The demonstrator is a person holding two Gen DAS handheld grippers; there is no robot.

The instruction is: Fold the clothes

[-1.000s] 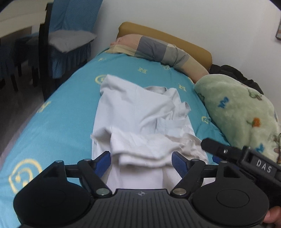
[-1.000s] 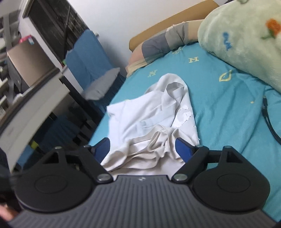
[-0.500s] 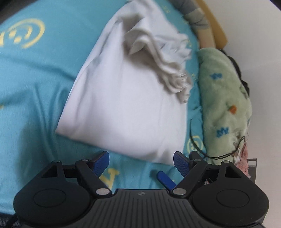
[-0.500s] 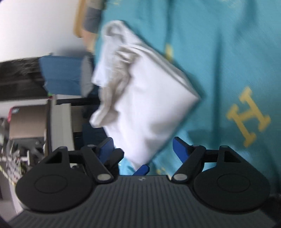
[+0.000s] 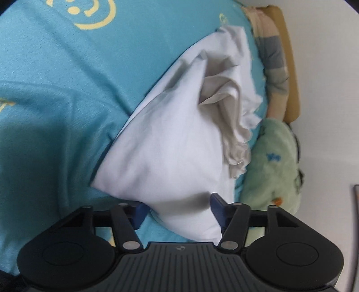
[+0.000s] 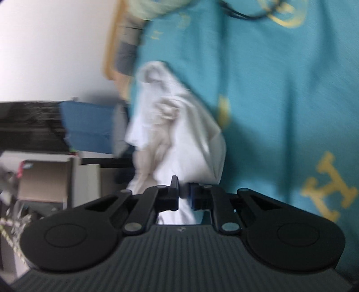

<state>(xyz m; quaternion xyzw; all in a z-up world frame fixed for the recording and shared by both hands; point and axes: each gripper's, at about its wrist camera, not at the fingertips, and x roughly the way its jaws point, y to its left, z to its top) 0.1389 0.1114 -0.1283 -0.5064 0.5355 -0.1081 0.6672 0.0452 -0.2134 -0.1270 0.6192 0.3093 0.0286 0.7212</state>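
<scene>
Left wrist view: your left gripper is spread wide, blue pads on either side of the near corner of the white shirt. The cloth sits between the fingers, but the jaws are not clamped on it. The shirt lies on the teal bedsheet, smooth near the gripper and bunched into crumpled folds further out. Beyond the bunched end is a striped pillow against a tan headboard. A green fleece blanket sits just beside the shirt's right edge, close to your right finger. The sheet to the left of the shirt is bare apart from yellow printed marks.

Right wrist view: blurred by motion. Your right gripper is pinched down on a narrow bit of the shirt; the jaws are nearly together with white cloth running between them. From the pinch, the shirt fans out away from you over the bedsheet. A black cable lies on the sheet at the top, well apart from the shirt. Off the bed's left edge are a blue chair and a cardboard box. The pillow shows at the far end, near the shirt's tip.
</scene>
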